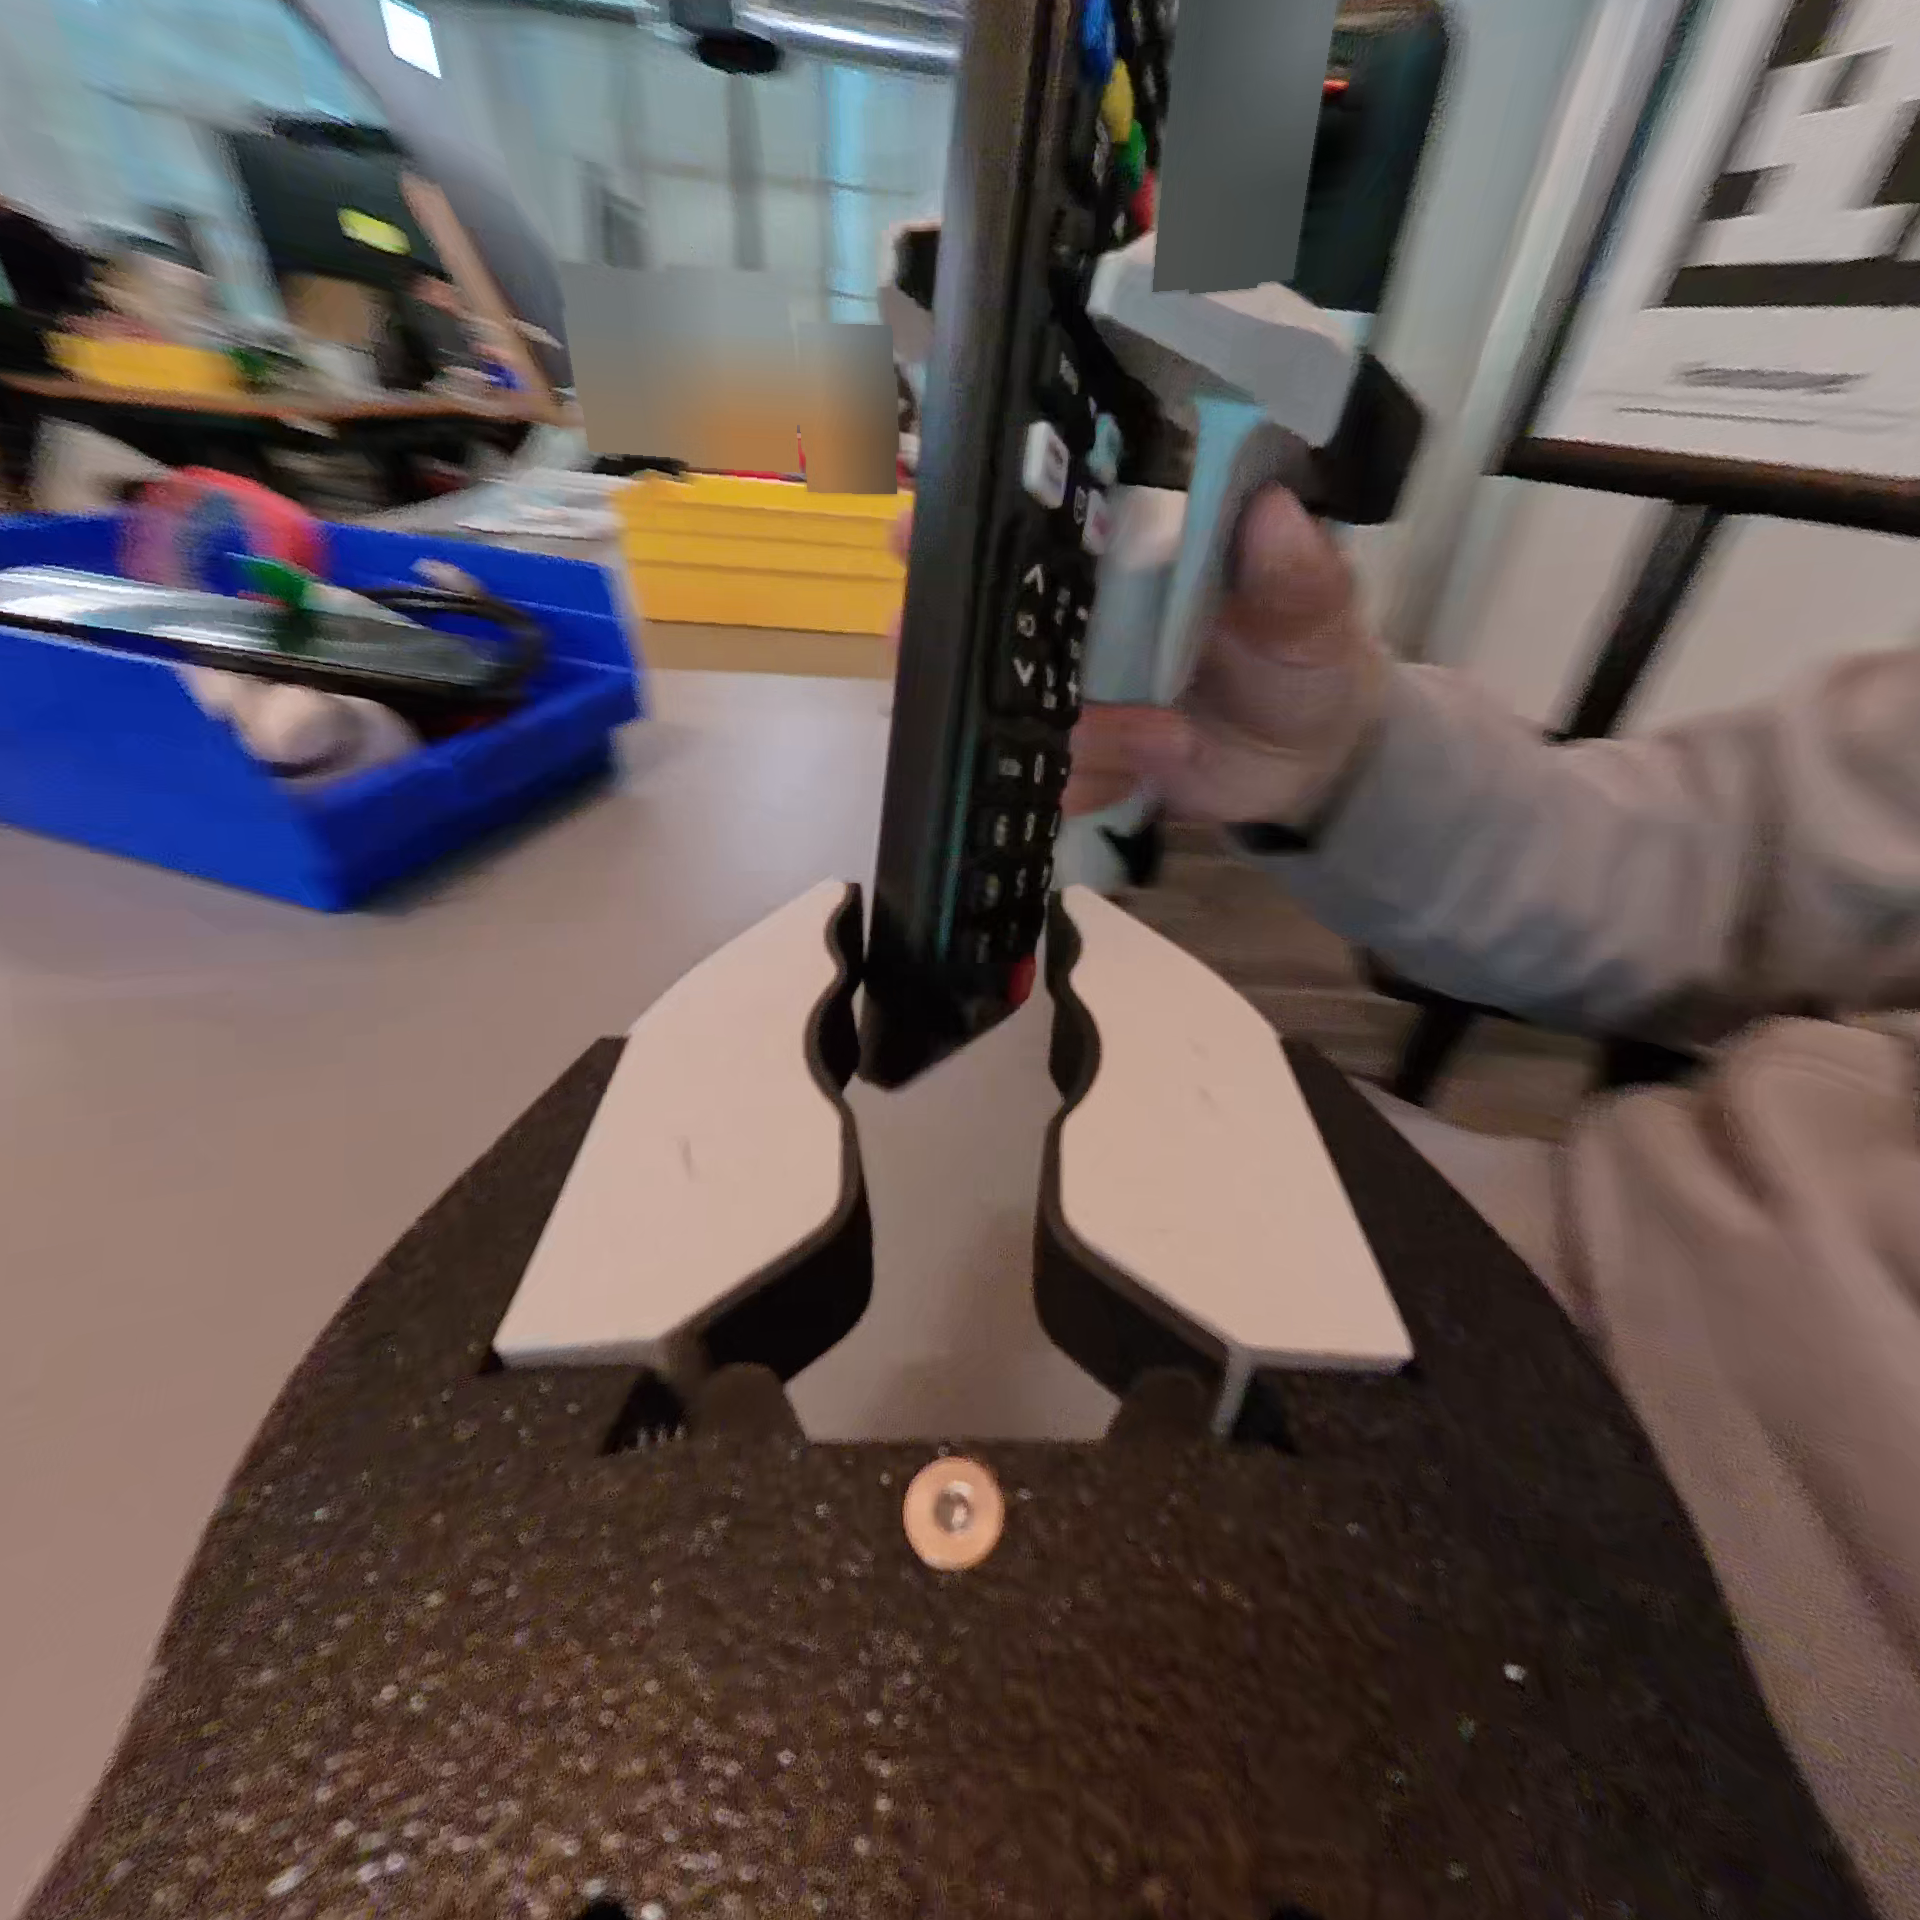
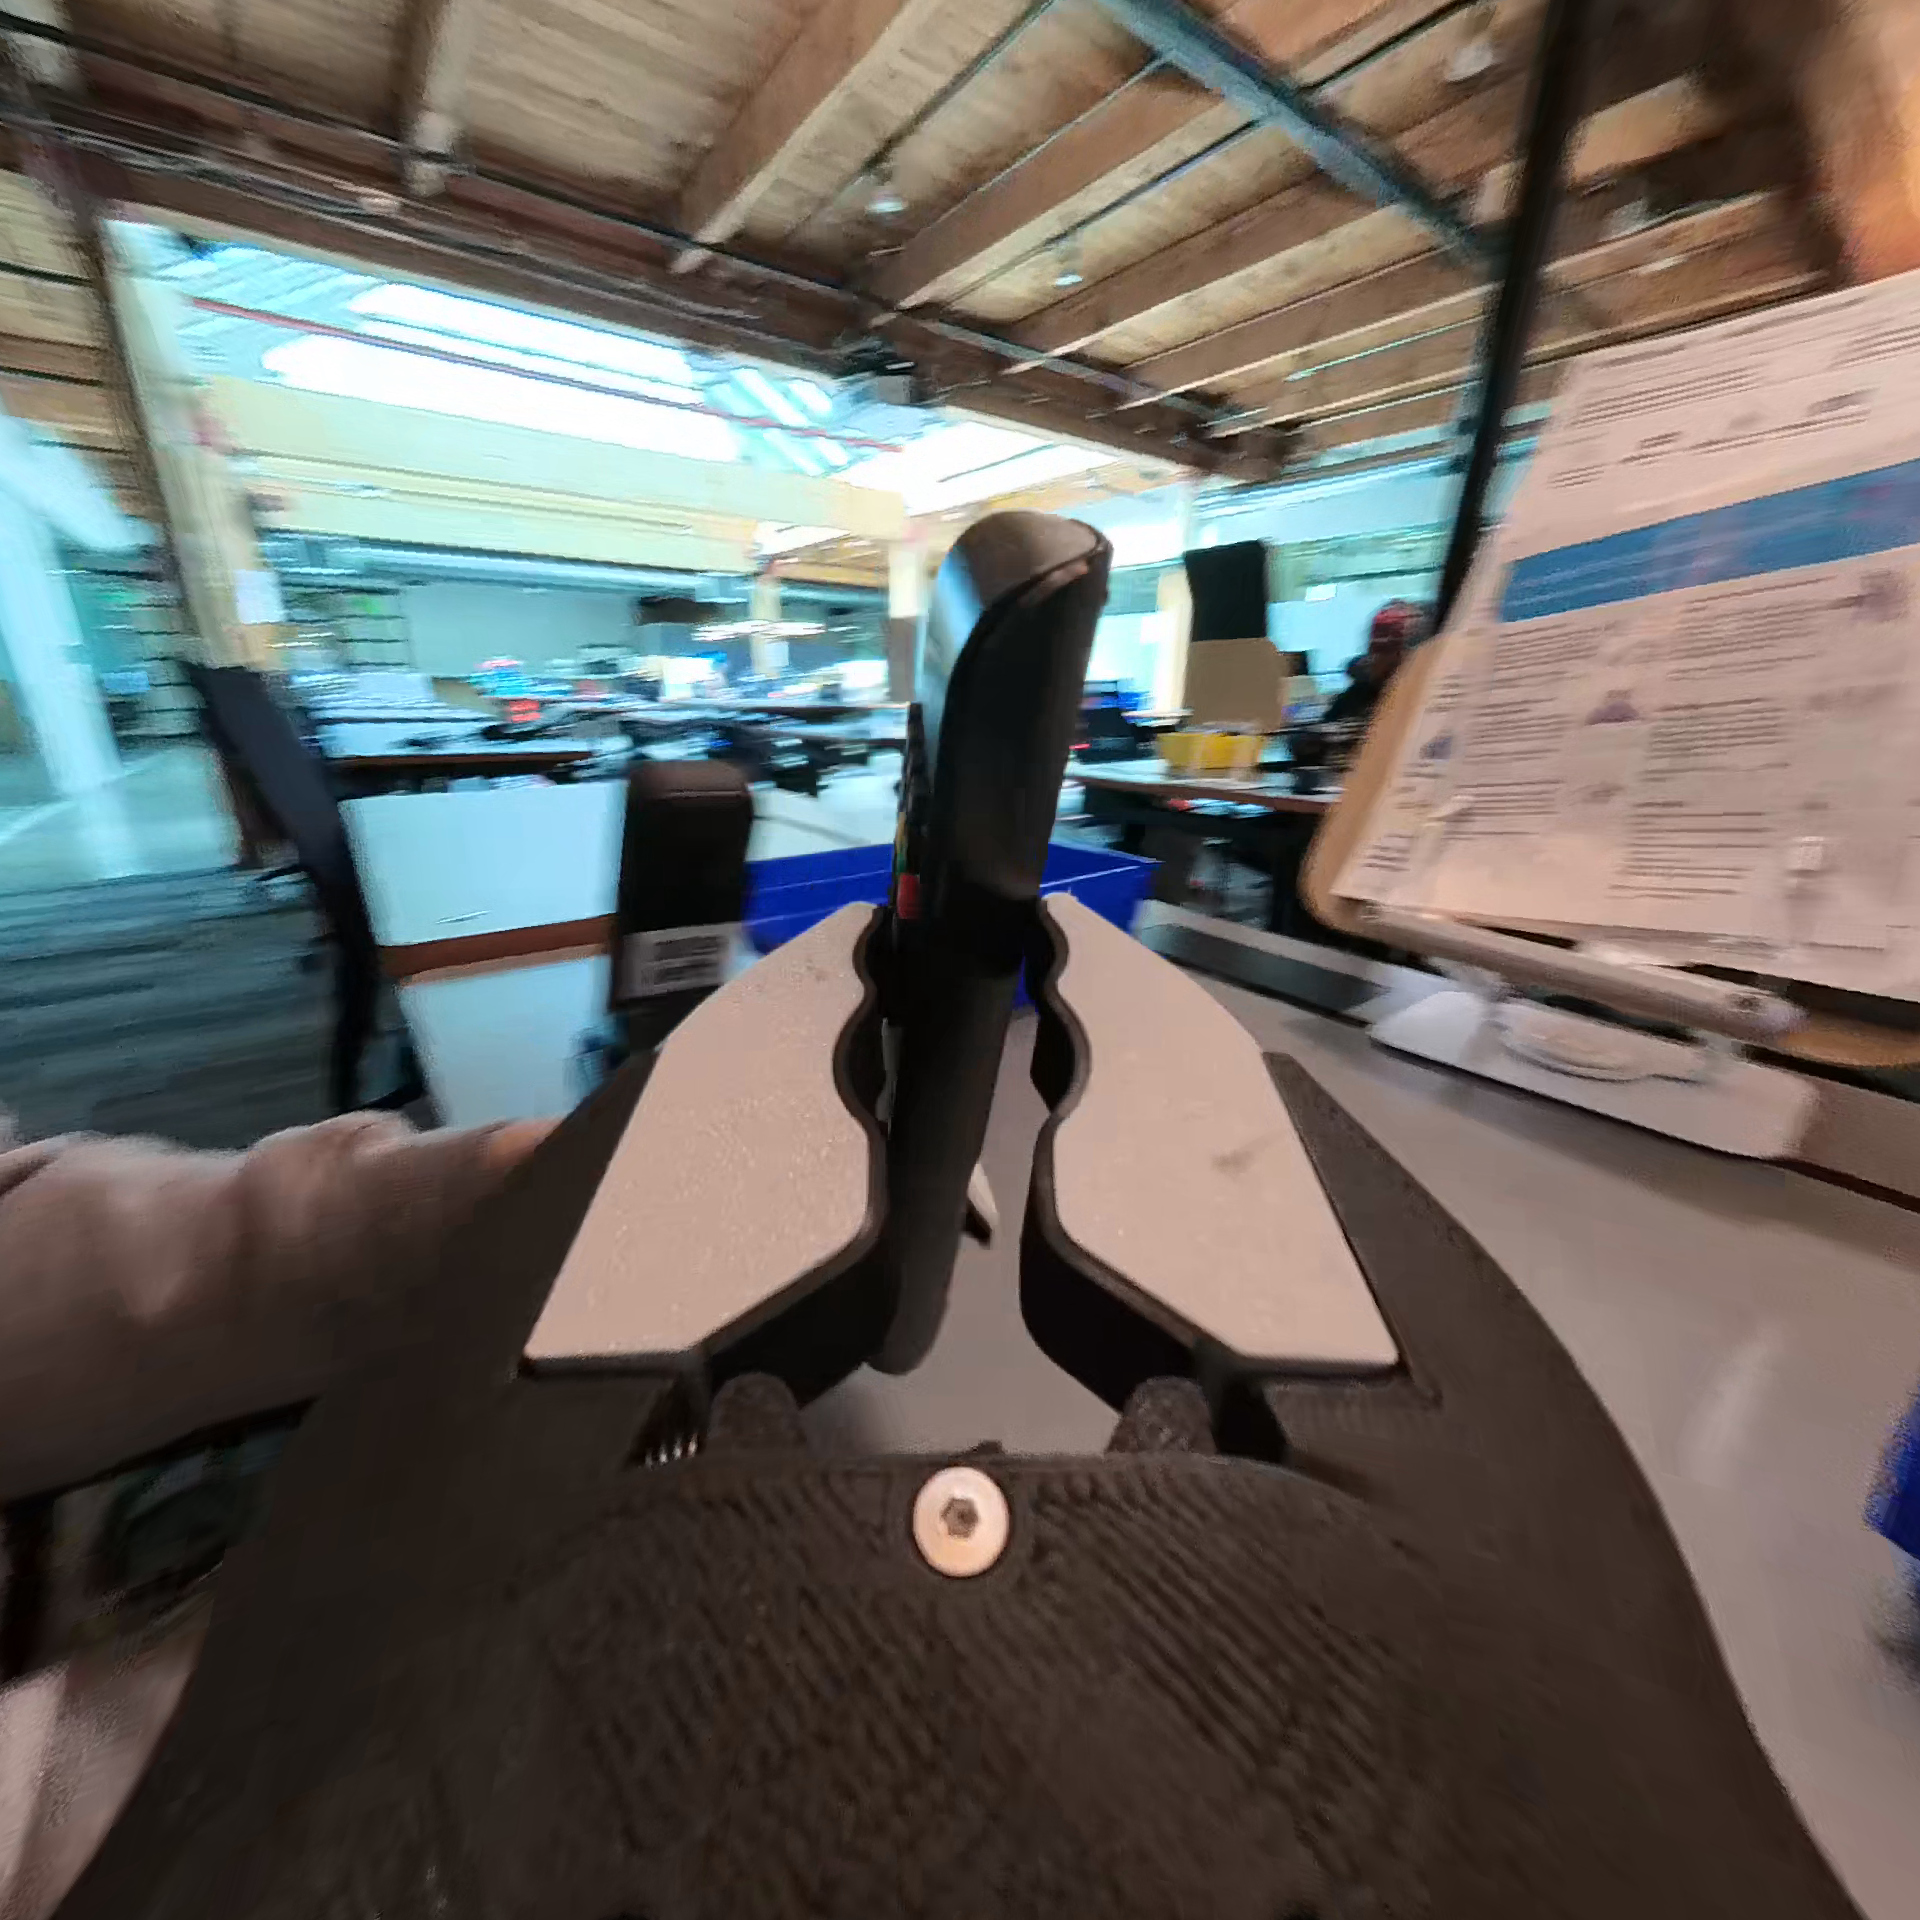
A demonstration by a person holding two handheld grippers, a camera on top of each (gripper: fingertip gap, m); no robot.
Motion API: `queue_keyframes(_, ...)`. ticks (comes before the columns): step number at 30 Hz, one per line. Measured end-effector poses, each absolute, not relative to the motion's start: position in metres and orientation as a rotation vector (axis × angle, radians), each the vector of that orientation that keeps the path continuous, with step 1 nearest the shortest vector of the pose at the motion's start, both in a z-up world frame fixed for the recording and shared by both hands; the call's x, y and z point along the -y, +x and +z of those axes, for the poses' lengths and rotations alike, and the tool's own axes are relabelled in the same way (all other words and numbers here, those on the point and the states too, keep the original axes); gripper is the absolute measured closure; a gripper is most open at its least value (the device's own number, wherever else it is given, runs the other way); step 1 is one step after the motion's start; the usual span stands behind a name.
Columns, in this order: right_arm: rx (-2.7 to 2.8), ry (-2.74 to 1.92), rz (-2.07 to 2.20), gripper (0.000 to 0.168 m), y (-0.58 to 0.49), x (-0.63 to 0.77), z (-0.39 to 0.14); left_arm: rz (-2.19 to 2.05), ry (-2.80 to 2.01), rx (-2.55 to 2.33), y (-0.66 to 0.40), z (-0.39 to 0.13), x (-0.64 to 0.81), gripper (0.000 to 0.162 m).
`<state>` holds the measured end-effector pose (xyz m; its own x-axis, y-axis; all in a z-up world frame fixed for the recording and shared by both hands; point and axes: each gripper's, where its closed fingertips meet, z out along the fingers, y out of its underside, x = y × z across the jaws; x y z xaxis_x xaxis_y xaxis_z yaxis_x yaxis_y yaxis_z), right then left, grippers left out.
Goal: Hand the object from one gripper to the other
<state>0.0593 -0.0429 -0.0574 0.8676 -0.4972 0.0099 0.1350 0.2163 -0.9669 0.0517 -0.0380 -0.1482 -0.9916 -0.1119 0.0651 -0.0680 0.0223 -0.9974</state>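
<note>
A black remote control [image 1: 977, 644] stands upright, with coloured buttons near its top. My left gripper [image 1: 954, 940] is shut on its lower end, and both pads touch it. My right gripper [image 2: 956, 956] is shut on the remote [image 2: 997, 748] higher up. It shows farther off in the left wrist view [image 1: 1195, 436], where its grey fingers clamp the remote's upper half and a person's hand [image 1: 1278, 665] holds its handle. In the right wrist view the remote's back faces right and its lower part runs down between my fingers.
A blue bin [image 1: 312, 769] with a black device and coloured items sits on the grey table [image 1: 208, 1143] to the left. Yellow trays [image 1: 769, 561] stand behind. A board with papers [image 2: 1662, 727] leans at the right. A grey sleeve [image 1: 1558, 852] crosses the right side. About 9 cm separates my left fingertips from my right.
</note>
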Motion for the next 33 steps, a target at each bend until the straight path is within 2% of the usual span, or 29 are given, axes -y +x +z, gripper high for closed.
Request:
queue_keyframes(3, -0.536, -1.209, -0.655, 0.144, 0.084, 0.065, -0.059, -1.959, -0.322, -1.992, 0.077, -0.137, 0.033, 0.108)
queue_keyframes(7, -0.651, -1.117, -0.642, 0.144, 0.088, 0.07, -0.063, -1.66, -0.313, -1.887, 0.081, -0.138, 0.045, 0.094)
queue_keyframes(10, -0.666, -1.115, -0.592, 0.144, 0.084, 0.06, -0.067, -1.454, -0.31, -1.845, 0.082, -0.146, 0.053, 0.09)
queue_keyframes(14, -0.635, -1.149, -0.521, 0.144, 0.078, 0.046, -0.071, -1.302, -0.353, -1.754, 0.09, -0.15, 0.045, 0.105)
queue_keyframes(18, -0.485, -1.25, -0.447, 0.135, 0.069, 0.036, -0.07, -1.425, -0.34, -1.857, 0.091, -0.154, 0.044, 0.108)
queue_keyframes(20, -0.432, -1.33, -0.409, 0.099, 0.067, 0.033, -0.073, -1.599, -0.315, -1.937, 0.085, -0.152, 0.047, 0.109)
queue_keyframes(22, -0.397, -1.381, -0.376, 0.087, 0.064, 0.034, -0.074, -1.803, -0.274, -2.082, 0.072, -0.154, 0.049, 0.109)
queue_keyframes(29, -0.378, -1.368, -0.298, 0.08, 0.06, 0.034, -0.072, -2.259, -0.1, -2.2, 0.04, -0.147, 0.043, 0.11)
queue_keyframes(33, -0.273, -1.377, -0.253, 0.088, 0.048, 0.025, -0.077, -2.372, -0.046, -2.249, 0.027, -0.148, 0.048, 0.11)
